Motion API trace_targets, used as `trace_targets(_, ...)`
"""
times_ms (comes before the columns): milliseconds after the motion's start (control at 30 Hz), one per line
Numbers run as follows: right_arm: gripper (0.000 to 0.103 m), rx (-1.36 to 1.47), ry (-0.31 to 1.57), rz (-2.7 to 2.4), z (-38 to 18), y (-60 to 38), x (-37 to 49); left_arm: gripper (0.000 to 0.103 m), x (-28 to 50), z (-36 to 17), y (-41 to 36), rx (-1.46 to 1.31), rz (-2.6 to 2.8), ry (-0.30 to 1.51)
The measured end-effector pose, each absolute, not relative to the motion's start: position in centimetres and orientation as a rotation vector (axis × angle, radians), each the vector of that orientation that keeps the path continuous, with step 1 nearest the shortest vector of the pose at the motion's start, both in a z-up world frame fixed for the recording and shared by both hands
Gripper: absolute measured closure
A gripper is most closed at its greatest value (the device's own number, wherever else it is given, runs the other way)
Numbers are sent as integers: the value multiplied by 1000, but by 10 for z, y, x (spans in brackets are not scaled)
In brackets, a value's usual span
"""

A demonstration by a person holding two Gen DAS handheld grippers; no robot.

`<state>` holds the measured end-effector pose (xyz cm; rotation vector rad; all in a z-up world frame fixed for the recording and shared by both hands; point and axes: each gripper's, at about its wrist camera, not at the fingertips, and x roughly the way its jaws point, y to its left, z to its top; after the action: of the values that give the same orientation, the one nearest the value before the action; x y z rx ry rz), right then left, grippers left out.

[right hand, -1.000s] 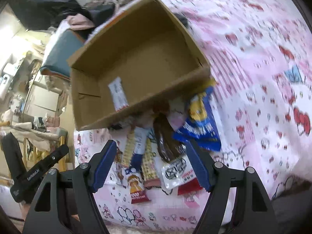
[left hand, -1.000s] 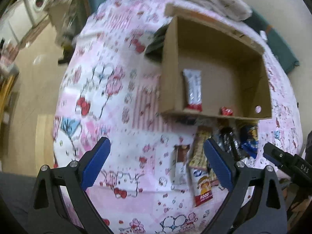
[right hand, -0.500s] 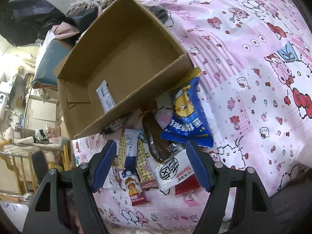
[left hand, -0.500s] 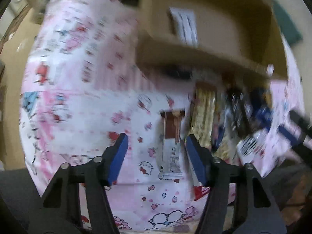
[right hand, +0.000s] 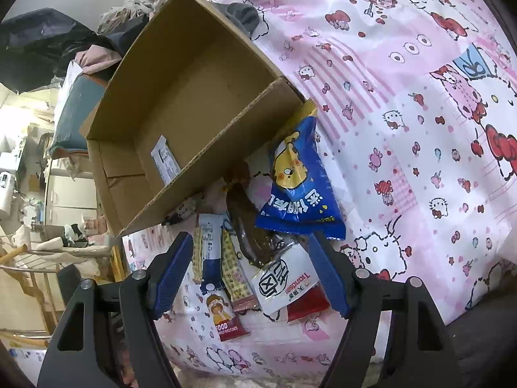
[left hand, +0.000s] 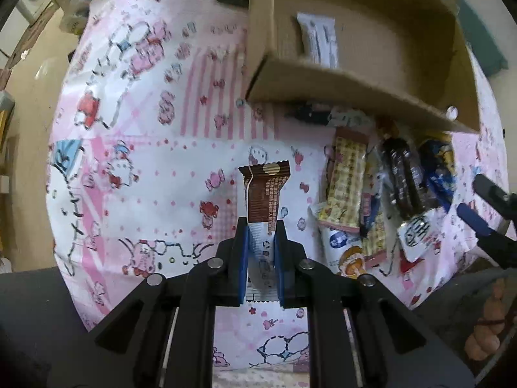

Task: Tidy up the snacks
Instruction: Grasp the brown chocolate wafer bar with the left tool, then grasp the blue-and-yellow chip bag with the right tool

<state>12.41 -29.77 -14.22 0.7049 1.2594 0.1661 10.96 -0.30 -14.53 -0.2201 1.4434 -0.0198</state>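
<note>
My left gripper (left hand: 261,236) is shut on the white end of a brown and white snack bar (left hand: 264,194) that lies on the pink cartoon bedspread (left hand: 145,161). A cardboard box (left hand: 352,84) stands behind it with one white packet (left hand: 318,40) inside. A pile of snacks (left hand: 381,207) lies in front of the box, to the right of the bar. My right gripper (right hand: 248,252) is open and hovers over that pile (right hand: 258,258), with a blue pouch (right hand: 299,174) leaning on the box (right hand: 181,103).
A dark cloth (right hand: 240,16) lies behind the box. Folded bedding and teal cushions (right hand: 69,103) sit past the box. Furniture and floor (left hand: 29,74) lie to the left of the bed. The right gripper shows at the right edge of the left wrist view (left hand: 484,223).
My left gripper moved down toward the bed and closed on the brown and white bar. My right gripper drew slightly nearer the snack pile and stayed open.
</note>
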Motion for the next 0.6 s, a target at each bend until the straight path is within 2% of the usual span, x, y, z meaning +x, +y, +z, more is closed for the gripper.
trace_targets(267,27,632,1263,4,-145,-318,146,92,111,-118,9,-274,-2,1379)
trace_targets(600,27,410,1355,-6,-180,-282,177,92,114,-126,3,-211,-10,1415)
